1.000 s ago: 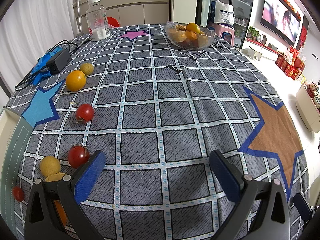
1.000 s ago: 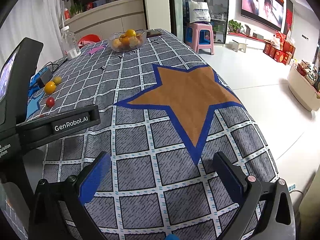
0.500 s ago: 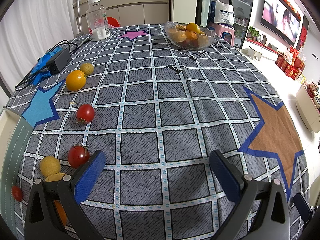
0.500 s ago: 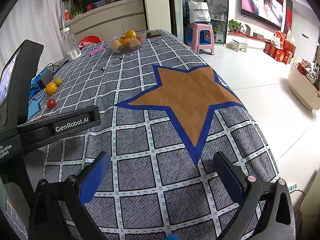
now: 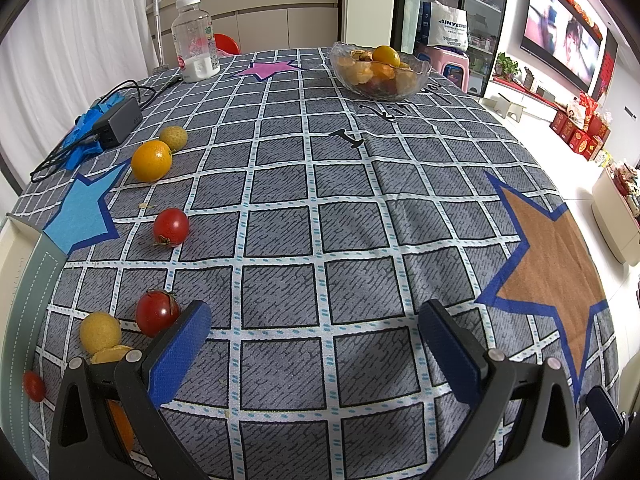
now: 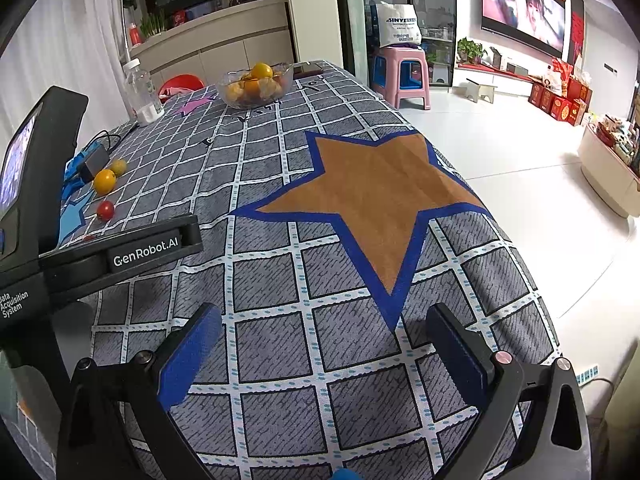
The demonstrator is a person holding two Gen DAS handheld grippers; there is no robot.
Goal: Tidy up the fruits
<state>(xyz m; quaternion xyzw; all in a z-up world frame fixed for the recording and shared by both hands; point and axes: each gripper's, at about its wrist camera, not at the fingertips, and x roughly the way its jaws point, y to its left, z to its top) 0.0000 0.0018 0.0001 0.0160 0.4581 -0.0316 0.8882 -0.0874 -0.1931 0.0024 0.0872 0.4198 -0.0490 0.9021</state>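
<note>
Both tongs are spread wide with nothing in them: the left gripper [image 5: 316,324] hangs over the checkered tablecloth [image 5: 320,208] and the right gripper [image 6: 324,328] by the brown star [image 6: 372,196]. Loose fruit sits off to the left, a tomato [image 5: 157,312] just beside the left finger, another tomato [image 5: 171,226] and an orange [image 5: 151,160] farther up. The glass bowl [image 5: 380,70] with fruit is way over at the far end.
</note>
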